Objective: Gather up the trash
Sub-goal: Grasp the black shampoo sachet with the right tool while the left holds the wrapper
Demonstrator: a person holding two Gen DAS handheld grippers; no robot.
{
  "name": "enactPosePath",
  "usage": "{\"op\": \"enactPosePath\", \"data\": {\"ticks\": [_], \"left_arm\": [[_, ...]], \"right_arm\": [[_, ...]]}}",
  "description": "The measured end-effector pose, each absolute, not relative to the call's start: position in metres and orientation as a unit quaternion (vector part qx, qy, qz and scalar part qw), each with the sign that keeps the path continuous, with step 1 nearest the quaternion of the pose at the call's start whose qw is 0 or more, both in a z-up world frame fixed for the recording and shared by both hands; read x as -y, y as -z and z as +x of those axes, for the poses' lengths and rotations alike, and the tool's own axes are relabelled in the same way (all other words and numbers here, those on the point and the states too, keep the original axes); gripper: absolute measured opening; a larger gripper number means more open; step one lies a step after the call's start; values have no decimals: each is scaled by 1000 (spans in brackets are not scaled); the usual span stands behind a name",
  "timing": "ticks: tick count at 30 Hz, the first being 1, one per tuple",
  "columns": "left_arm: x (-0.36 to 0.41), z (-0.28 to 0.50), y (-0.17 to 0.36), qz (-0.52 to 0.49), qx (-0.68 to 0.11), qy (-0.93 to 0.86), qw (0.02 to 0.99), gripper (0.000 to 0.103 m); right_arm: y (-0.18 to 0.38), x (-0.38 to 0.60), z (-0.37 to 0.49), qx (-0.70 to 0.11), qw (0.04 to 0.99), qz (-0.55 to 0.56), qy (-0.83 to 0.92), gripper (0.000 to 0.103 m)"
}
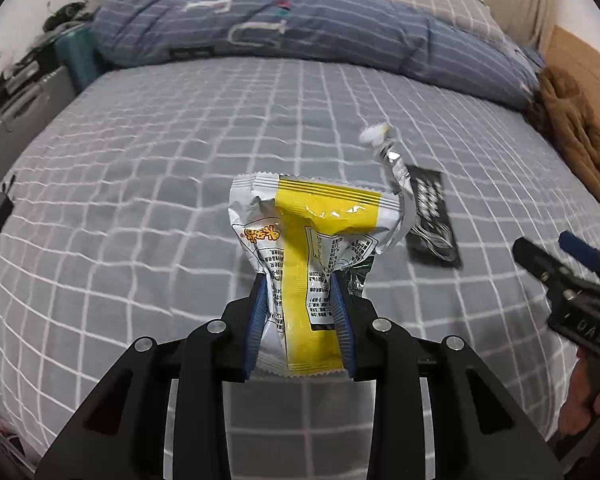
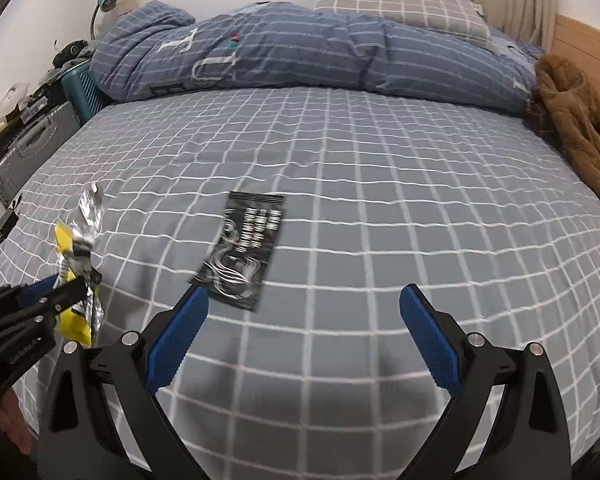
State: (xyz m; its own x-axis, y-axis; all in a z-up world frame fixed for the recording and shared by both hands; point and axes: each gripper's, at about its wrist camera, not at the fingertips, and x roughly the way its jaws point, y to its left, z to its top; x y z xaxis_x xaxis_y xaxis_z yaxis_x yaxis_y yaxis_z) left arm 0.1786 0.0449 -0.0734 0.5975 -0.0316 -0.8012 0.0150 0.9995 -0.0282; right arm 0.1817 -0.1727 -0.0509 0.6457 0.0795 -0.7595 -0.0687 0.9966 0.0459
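Left wrist view: left tongs (image 1: 300, 300) clamping one yellow wrapper (image 1: 312, 232); right tongs (image 2: 304, 312) wide, one black packet (image 2: 242, 250).

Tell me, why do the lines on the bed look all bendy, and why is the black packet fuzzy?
Both wrist views use a fisheye lens, so the bed sheet's straight grid bulges outward. In the right wrist view the black packet is smeared by motion blur. In the left wrist view the yellow snack bag shows bright glare on its shiny foil, and the sheet behind it is blurred.
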Motion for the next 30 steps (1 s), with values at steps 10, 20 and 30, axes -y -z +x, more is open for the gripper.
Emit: {"op": "enactPosePath", "data": {"ticks": [10,20,30], "left_arm": [[-80,199,82,-25,-446,-7,895,31],[-93,201,83,-36,-445,-8,895,31],[-87,202,82,-39,-443,-2,896,31]], "right_arm": [[83,124,239,-454,890,10,-38,87],[113,110,270,-484,874,11,-28,58],[121,109,266,-483,875,-6,-41,36]]}}
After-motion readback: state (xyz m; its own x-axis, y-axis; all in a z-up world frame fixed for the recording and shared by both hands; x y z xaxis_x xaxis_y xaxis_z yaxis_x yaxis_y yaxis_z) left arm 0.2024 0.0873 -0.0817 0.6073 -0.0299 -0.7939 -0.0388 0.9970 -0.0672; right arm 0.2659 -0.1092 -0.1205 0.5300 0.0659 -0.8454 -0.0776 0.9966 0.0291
